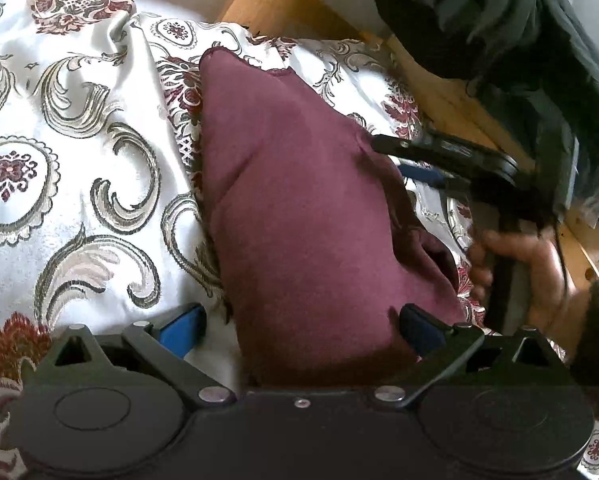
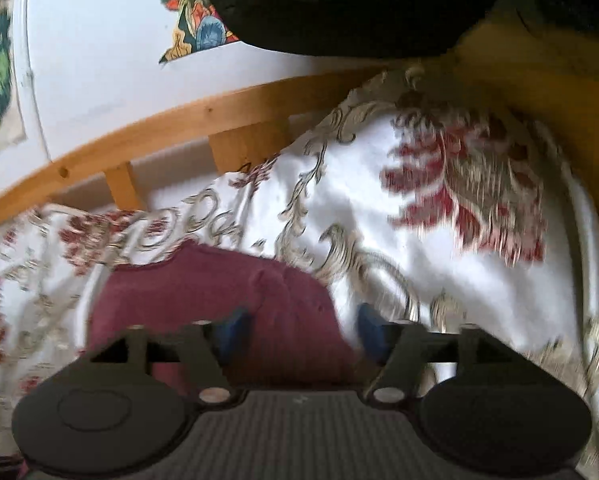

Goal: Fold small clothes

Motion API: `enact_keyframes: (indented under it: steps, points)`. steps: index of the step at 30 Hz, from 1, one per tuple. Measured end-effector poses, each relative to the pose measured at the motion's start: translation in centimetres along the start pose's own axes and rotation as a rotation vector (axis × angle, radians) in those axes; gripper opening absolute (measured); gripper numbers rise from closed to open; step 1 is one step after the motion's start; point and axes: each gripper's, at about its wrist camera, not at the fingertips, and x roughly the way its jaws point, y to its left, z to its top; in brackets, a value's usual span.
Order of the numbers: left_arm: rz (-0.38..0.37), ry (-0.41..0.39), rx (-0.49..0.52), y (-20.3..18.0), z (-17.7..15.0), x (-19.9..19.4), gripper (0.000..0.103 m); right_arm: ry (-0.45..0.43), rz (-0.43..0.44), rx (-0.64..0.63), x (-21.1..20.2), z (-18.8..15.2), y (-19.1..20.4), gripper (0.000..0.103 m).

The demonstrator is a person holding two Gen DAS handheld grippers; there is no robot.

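Here, a maroon garment [image 1: 299, 216] lies folded lengthwise on a white bedspread [image 1: 79, 160] patterned with scrolls and red flowers, beside a wooden bed frame [image 1: 283, 4]. The left gripper [image 1: 299, 322] stands with jaws wide apart around the cloth's near end, not pinching it. The right gripper [image 2: 299, 330], held in a hand [image 1: 523, 268], hovers open at the garment's right edge.

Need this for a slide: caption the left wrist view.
Open left tongs straddle a maroon garment on a patterned bedspread; right tongs alongside.
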Motion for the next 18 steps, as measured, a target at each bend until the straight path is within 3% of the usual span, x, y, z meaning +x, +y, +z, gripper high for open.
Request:
enact_keyframes:
  steps: [3, 10, 14, 18]
  points:
    - [0.000, -0.001, 0.001, 0.0, -0.1, 0.0, 0.102, 0.023, 0.067, 0.072, -0.8, -1.4, -1.2, 0.084]
    - [0.002, 0.000, 0.002, 0.1, -0.1, 0.0, 0.102, 0.062, 0.113, 0.153, -0.9, -4.5, -2.8, 0.087]
    - [0.002, 0.000, 0.002, 0.1, -0.1, 0.0, 0.102, 0.063, 0.137, 0.082, -0.2, -5.7, -2.1, 0.101]
    - [0.002, -0.002, 0.001, 0.1, -0.1, 0.1, 0.102, 0.085, 0.109, 0.057, 0.4, -5.6, -1.0, 0.103]
